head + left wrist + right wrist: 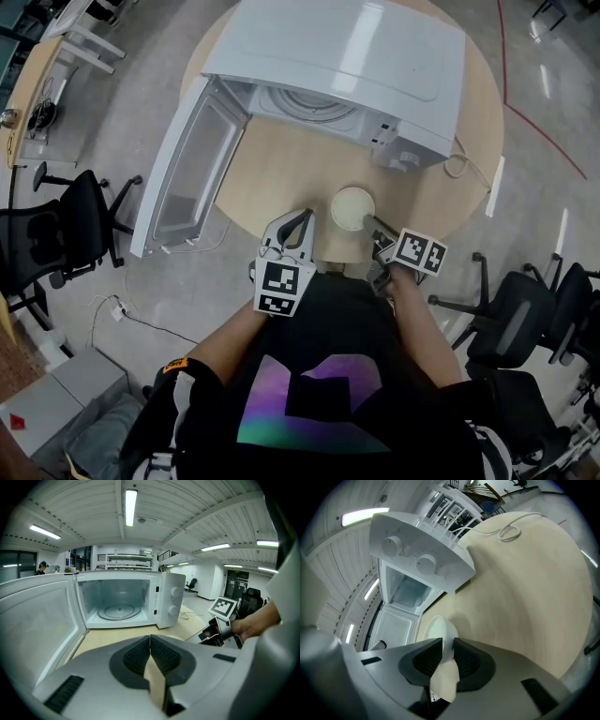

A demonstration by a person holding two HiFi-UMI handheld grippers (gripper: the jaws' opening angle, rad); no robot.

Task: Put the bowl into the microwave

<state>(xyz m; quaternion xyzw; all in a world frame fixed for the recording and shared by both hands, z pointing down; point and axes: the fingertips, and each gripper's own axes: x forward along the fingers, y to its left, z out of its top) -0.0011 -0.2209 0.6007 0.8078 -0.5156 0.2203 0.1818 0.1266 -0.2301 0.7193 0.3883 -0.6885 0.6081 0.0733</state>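
The white microwave (pixel 347 66) stands on a round wooden table (pixel 281 159). Its door (pixel 187 169) hangs wide open to the left. In the left gripper view the cavity and its glass turntable (pixel 118 612) show empty. A cream bowl (pixel 352 208) sits near the table's front edge. My right gripper (pixel 372 225) is shut on the bowl's near rim, and in the right gripper view the rim (pixel 438 627) runs between the jaws of the right gripper (pixel 447 644). My left gripper (pixel 302 217) is just left of the bowl, and the left gripper (pixel 150 639) is shut with nothing in it.
A white cable (pixel 459 164) lies coiled on the table right of the microwave. Black office chairs stand on the floor at the left (pixel 66 225) and right (pixel 525 319). The person's torso is close against the table's front edge.
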